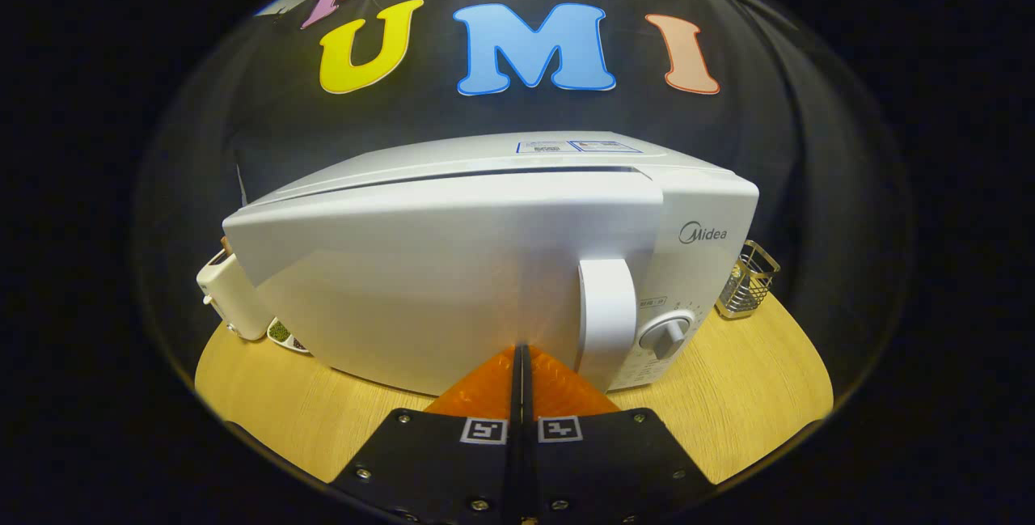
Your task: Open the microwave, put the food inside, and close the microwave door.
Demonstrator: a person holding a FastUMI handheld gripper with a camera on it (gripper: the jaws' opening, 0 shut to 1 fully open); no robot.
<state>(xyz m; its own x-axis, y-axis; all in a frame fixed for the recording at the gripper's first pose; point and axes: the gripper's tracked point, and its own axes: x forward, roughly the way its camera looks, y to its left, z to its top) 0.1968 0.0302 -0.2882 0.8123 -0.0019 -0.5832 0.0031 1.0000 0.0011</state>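
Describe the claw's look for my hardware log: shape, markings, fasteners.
The claw has two wedge-shaped fingers tapering to a point, with a textured surface. They sit pressed together with only a thin seam between them. Each is mounted on a flat dark plate carrying a small square black-and-white marker near the seam and several visible screws. No cables or sleeve are visible.

Tongs [521, 351] pressed together, fingers meeting tip to tip, pointing straight ahead

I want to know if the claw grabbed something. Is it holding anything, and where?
No, nothing is held. The gripper has its fingers shut together with nothing between them, their tips right at the microwave door, just beside the door handle.
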